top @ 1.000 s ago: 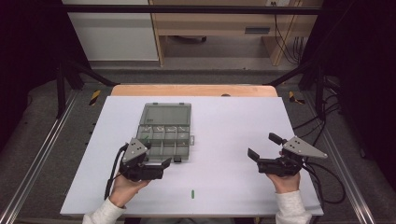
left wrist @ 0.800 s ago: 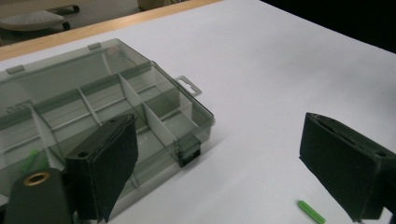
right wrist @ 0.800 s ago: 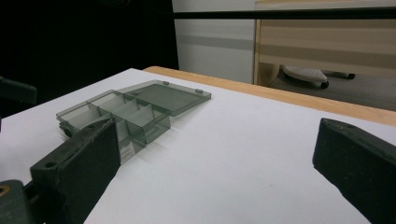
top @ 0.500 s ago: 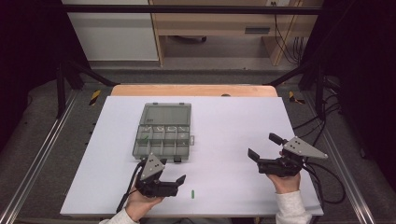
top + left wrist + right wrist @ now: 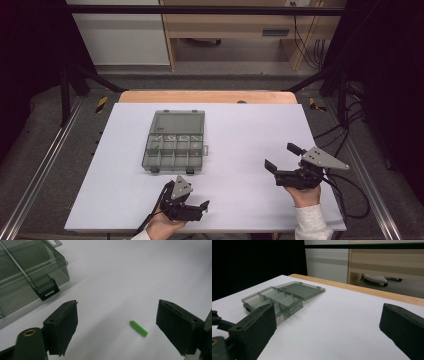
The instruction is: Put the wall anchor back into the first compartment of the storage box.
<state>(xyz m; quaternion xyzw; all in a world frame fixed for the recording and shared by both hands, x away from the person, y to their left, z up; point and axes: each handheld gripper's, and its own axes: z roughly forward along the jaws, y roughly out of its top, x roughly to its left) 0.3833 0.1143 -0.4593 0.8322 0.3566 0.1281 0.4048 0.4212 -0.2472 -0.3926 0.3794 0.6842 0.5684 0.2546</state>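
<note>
Near the tabletop's front edge, low over the small green plug, left claw spread but just narrowing, plug untouched between jaws, long axis slanted; right claw spread, well apart.

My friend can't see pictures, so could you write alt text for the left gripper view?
A small green plastic peg lies on the white table between the two black fingers of the left gripper, which stand open on either side without touching it. At upper left is a corner of a clear smoky compartment box with a latch.
</note>
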